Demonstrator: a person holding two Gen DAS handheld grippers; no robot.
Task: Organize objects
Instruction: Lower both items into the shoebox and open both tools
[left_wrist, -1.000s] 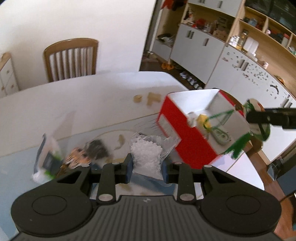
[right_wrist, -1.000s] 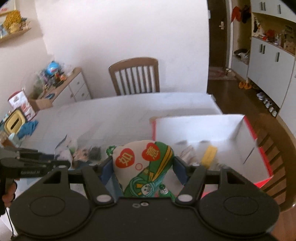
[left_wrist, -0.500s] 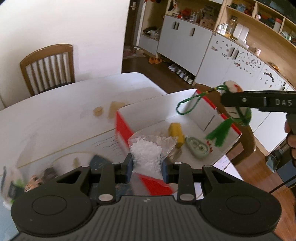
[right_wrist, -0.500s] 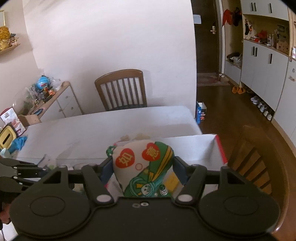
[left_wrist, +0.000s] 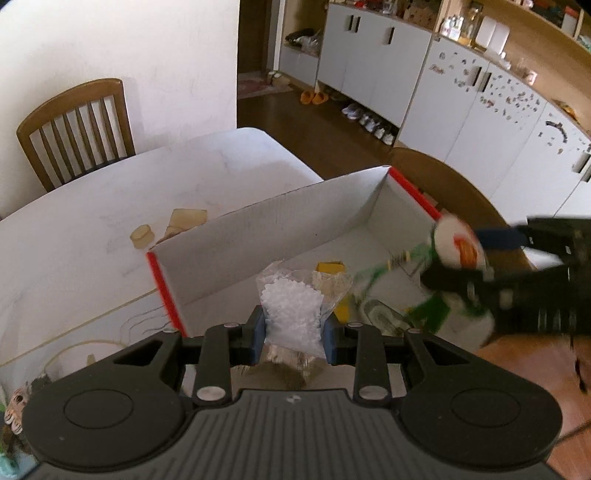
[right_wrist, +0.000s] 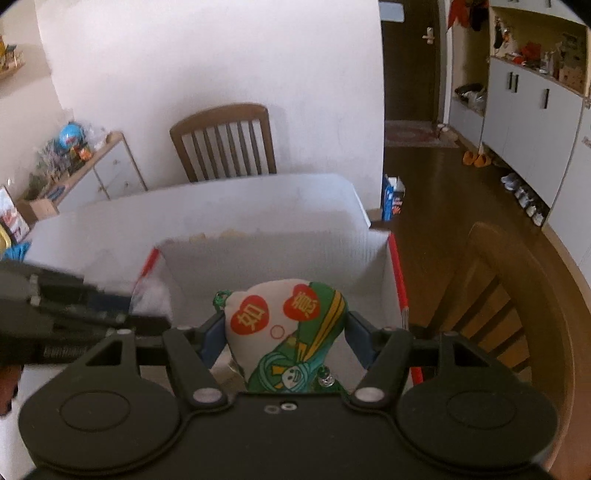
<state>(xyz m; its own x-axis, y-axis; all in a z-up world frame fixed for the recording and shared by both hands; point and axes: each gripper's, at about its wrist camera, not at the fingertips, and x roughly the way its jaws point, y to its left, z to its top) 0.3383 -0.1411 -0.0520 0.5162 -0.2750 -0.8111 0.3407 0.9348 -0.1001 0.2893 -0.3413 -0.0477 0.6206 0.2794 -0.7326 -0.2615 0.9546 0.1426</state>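
White wall (right_wrist: 221, 66); slatted wooden chair (right_wrist: 225, 142) set against it. Dark wood floor (right_wrist: 443, 177). Grey-white cabinets (left_wrist: 373, 48) ranged along right.

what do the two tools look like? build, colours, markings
Both match: left tool and right tool have a matte black ribbed body, two round discs, black linkage arms with silver pivot screws, and blue pads on the fingers. White lettering on the left tool's side is too blurred to read.

One box (left_wrist: 280, 236), two chairs (right_wrist: 225, 142), two pouches (left_wrist: 291, 314).
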